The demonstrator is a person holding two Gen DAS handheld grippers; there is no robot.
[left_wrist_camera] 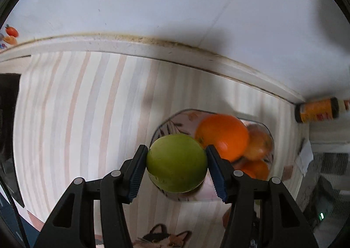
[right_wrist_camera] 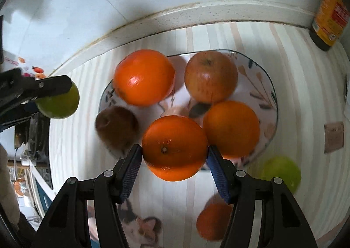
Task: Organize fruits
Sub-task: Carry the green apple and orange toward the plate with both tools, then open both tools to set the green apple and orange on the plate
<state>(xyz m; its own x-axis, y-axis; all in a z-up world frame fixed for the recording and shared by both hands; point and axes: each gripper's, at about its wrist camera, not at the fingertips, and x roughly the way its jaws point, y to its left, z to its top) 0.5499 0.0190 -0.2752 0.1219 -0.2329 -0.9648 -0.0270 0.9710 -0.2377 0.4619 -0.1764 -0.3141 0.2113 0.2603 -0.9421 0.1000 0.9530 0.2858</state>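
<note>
Ribbed blue pads of the left gripper [left_wrist_camera: 176, 166] clamp a smooth green apple [left_wrist_camera: 176, 163]; the right gripper [right_wrist_camera: 174, 156] clasps a dimpled orange [right_wrist_camera: 174, 148] above the glass plate [right_wrist_camera: 271, 86].

Both my grippers look alike: the left gripper [left_wrist_camera: 176, 166] and right gripper [right_wrist_camera: 174, 152] have matte black angular arms with triangular cutouts, silver round pivot pins at the joints, and ribbed dark blue pads [left_wrist_camera: 136, 179] on the fingertips (the ridges show clearest along their inner faces).
</note>
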